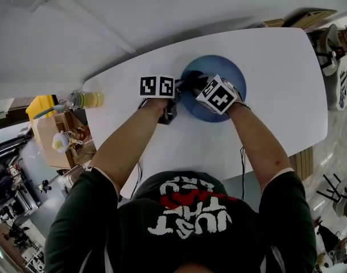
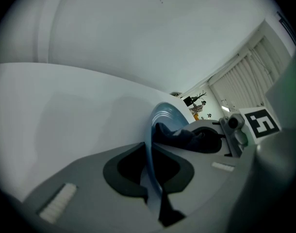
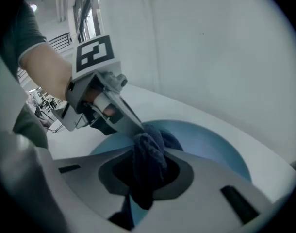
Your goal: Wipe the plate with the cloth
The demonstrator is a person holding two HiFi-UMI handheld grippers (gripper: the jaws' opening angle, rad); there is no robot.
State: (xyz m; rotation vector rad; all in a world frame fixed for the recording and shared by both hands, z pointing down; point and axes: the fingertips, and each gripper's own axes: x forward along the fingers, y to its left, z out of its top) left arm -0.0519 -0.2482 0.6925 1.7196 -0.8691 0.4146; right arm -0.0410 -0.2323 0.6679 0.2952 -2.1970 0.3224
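A blue plate (image 1: 230, 75) lies on the white table (image 1: 276, 90). My left gripper (image 1: 176, 91) is shut on the plate's left rim; in the left gripper view the rim (image 2: 150, 152) runs edge-on between its jaws. My right gripper (image 1: 197, 84) is shut on a dark blue cloth (image 3: 148, 166), which bunches between its jaws and rests on the plate (image 3: 211, 144) near the left gripper (image 3: 131, 123). The cloth (image 2: 179, 136) also shows in the left gripper view, lying on the plate under the right gripper (image 2: 221, 137).
A bottle of yellow liquid (image 1: 87, 99) lies at the table's left end. Beside it off the table stands a wooden box (image 1: 62, 138) with small items. Chairs (image 1: 333, 44) stand past the right end.
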